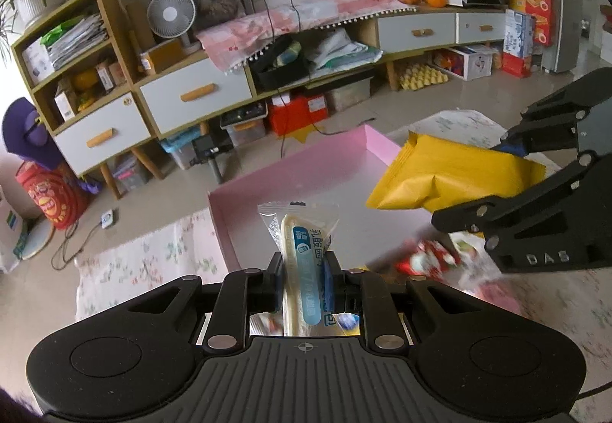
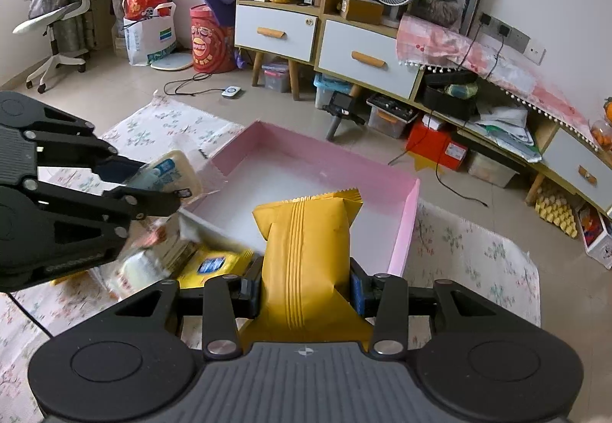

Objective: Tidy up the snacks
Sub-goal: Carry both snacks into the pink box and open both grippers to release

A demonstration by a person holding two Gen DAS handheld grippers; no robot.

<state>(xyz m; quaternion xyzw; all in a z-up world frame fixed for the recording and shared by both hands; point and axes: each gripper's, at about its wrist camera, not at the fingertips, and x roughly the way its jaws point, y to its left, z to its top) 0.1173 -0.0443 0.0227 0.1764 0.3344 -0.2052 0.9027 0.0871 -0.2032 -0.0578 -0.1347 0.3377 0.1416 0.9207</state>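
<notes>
My left gripper (image 1: 303, 283) is shut on a clear-wrapped white stick snack with a blue label (image 1: 302, 262), held upright over the near edge of the pink box (image 1: 290, 170). My right gripper (image 2: 304, 283) is shut on a yellow snack packet (image 2: 306, 262), also in front of the pink box (image 2: 405, 231). In the left wrist view the right gripper (image 1: 474, 182) enters from the right with the yellow packet (image 1: 447, 174). The right wrist view shows the left gripper (image 2: 153, 182) at the left with the white snack (image 2: 172, 170). The box's white floor looks bare.
More snacks lie on the floral cloth (image 2: 478, 262) near the box: a yellow packet with a blue label (image 2: 214, 266), and blurred red and white packets (image 1: 428, 258). Behind the box stand a camera tripod (image 2: 338, 113), low cabinets (image 2: 367, 59) and storage bins.
</notes>
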